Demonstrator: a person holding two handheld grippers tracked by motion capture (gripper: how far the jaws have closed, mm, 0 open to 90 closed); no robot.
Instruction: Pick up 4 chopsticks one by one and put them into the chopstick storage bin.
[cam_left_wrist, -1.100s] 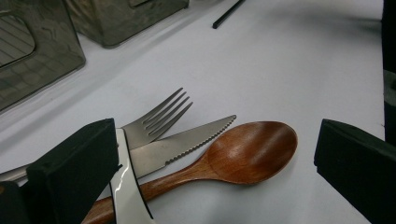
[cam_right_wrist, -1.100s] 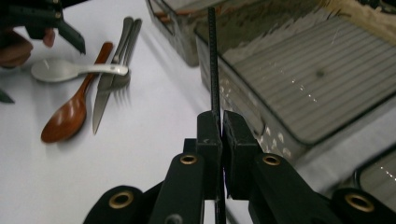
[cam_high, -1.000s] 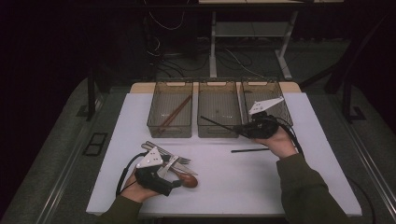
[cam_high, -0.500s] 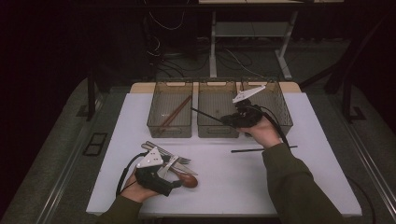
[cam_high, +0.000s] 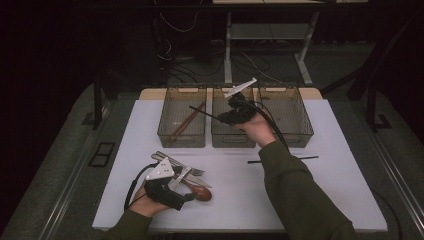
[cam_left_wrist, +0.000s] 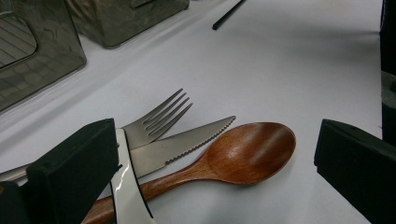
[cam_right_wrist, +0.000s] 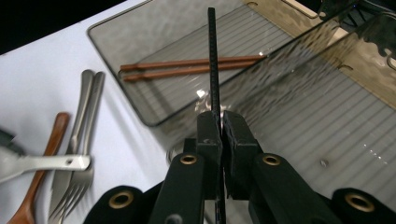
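My right gripper (cam_high: 219, 119) (cam_right_wrist: 221, 125) is shut on a black chopstick (cam_high: 202, 112) (cam_right_wrist: 213, 56). It hovers above the middle bin (cam_high: 233, 138), and the stick's tip reaches over the left bin (cam_high: 165, 121) (cam_right_wrist: 140, 109). Two brown chopsticks (cam_high: 184, 123) (cam_right_wrist: 187, 66) lie in that left bin. A second black chopstick (cam_high: 283, 159) (cam_left_wrist: 228, 15) rests on the white table. My left gripper (cam_high: 188, 193) (cam_left_wrist: 215, 149) stands open low over a wooden spoon (cam_high: 201, 193) (cam_left_wrist: 243, 151), beside a fork (cam_left_wrist: 156, 119) and a serrated knife (cam_left_wrist: 182, 144).
A third smoky bin (cam_high: 300, 125) stands at the back right, with the right gripper's cable draped over it. Cutlery (cam_right_wrist: 79, 140) is piled at the front left of the white table (cam_high: 340, 190). Its edges drop to a dark floor.
My right gripper carried the black chopstick leftward and farther back, from over the right bin to over the middle bin. The left gripper stayed put.
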